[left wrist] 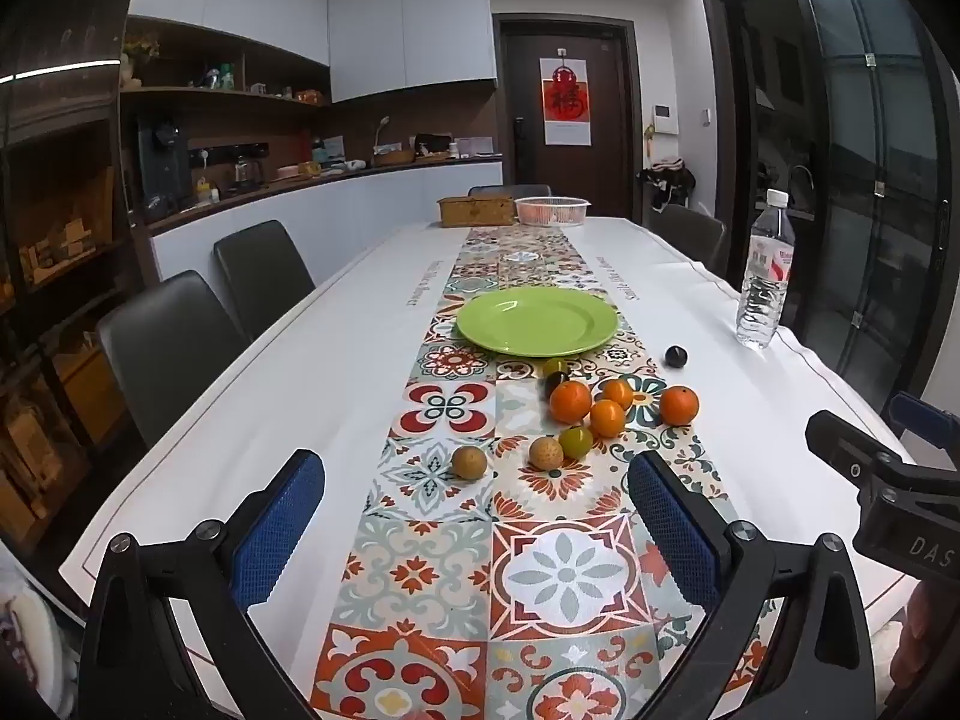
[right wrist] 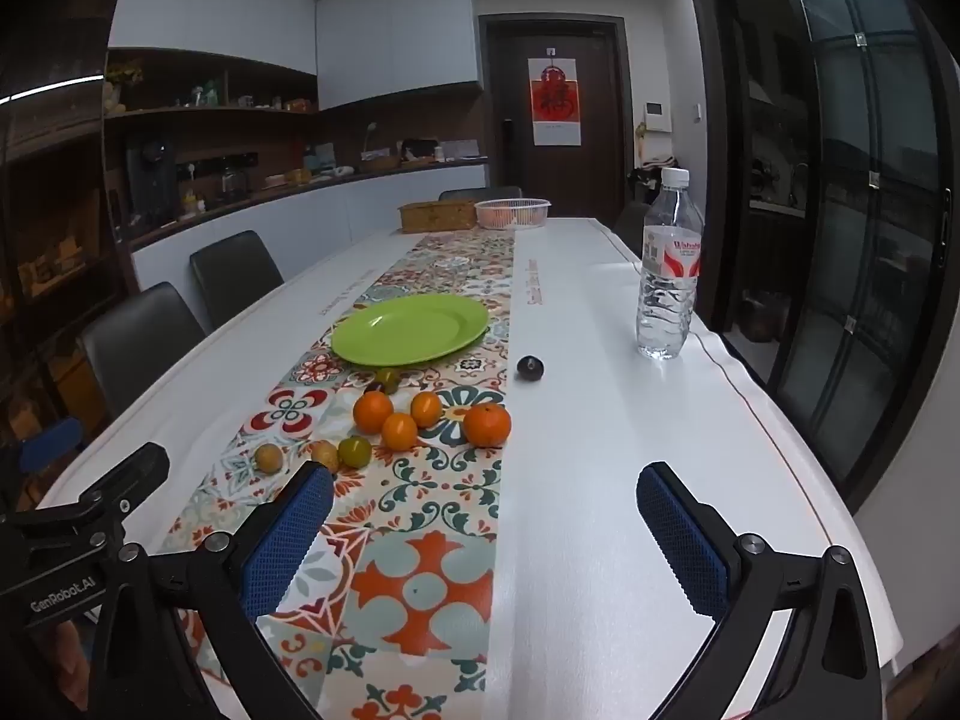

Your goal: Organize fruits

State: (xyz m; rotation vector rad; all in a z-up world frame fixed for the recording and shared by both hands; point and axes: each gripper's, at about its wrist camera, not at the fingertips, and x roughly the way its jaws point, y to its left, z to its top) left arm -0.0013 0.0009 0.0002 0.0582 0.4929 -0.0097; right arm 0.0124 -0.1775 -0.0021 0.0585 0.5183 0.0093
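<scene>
Fruits: four oranges [left wrist: 570, 401], two tan round fruits [left wrist: 469, 462], greenish ones [left wrist: 576, 441] and a dark plum [left wrist: 675, 356] lay loose on the patterned runner [left wrist: 564, 570] along the middle of the desk [left wrist: 336, 360], the plum off towards the right edge.
Plate: the green plate [left wrist: 537, 321] sat bare on the runner just beyond the fruit, towards the far end of the desk.
Left gripper: the left gripper [left wrist: 474, 534] hung above the near end of the desk, jaws spread wide, nothing between them; the tan fruits lay just ahead of it, the oranges a little further on.
Right gripper: the right gripper [right wrist: 486, 534] was likewise wide open and empty, nearer the right edge, with the oranges ahead and to its left.
Handling: the fruits looked light, round and inclined to roll; the oranges seemed firm enough for a squeeze across the widest part, while the small soft ones would likely want a gentler pinch.
Other things: a water bottle [right wrist: 667, 276] stood by the right edge; a basket [left wrist: 553, 210] and a box [left wrist: 477, 210] sat at the far end.
</scene>
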